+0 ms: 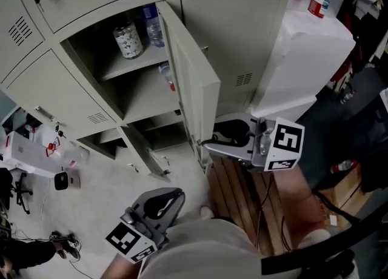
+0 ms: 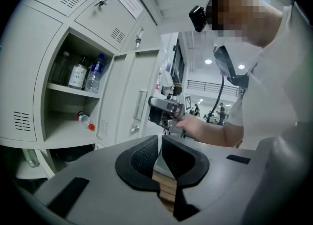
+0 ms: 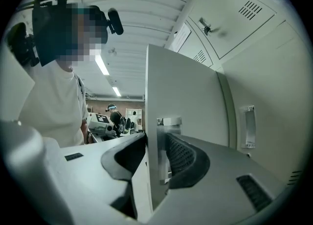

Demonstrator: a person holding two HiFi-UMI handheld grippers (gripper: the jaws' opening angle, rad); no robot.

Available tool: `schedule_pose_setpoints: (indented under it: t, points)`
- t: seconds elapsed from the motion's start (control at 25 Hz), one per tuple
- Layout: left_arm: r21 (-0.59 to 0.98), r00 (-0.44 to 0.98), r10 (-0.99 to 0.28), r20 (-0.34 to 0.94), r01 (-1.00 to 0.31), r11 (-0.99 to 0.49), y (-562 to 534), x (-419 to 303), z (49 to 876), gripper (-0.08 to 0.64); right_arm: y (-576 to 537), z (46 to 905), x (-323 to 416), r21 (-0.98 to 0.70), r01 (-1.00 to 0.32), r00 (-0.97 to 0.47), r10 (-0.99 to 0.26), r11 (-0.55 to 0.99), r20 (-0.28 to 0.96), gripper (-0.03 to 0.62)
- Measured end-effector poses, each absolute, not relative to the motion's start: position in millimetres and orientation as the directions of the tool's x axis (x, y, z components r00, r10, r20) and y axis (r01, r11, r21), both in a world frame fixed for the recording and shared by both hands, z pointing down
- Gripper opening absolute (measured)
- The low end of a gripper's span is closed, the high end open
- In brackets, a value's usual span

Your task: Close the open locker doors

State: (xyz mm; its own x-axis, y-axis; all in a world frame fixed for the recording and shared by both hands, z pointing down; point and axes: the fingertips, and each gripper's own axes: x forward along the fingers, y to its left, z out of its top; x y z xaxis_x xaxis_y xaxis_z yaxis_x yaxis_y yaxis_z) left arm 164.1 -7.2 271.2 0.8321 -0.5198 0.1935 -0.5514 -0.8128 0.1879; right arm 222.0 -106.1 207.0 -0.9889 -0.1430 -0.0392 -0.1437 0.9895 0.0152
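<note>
Between parted right tongs (image 3: 155,146): upright locker door (image 3: 188,99), edge outward; left tongs (image 2: 160,145) together.

The left gripper (image 1: 173,196) is held low and close to the torso, pointing forward and slightly down. In the left gripper view its two black jaws meet at their tips (image 2: 160,143) with nothing between them. The right gripper (image 1: 219,133) is reached out further ahead and held about level, its marker cube (image 1: 285,145) at the rear. The right hand (image 2: 188,125) wraps its grip from behind, and the bare right forearm (image 2: 215,133) extends from a short white sleeve. In the right gripper view its jaws stand wide apart (image 3: 154,146), astride the edge of the locker door (image 3: 186,101), the ribbed pad (image 3: 180,154) clear of the panel.
</note>
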Motion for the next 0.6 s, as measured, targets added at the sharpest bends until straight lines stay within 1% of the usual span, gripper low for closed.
schedule_pose_setpoints:
  t: [0.32, 0.6]
  points:
    - [0.204, 0.842, -0.514, 0.164, -0.538, -0.818, 0, 131, 270, 0.031, -99, 206, 166, 0.015, -0.185, -0.982, -0.184, 0.983, -0.026, 0.114]
    - [0.216, 0.833, -0.534, 0.144, -0.553, -0.805, 0, 82, 270, 0.031, -108, 206, 107, 0.022, -0.236, -0.972, -0.236, 0.971, -0.01, 0.104]
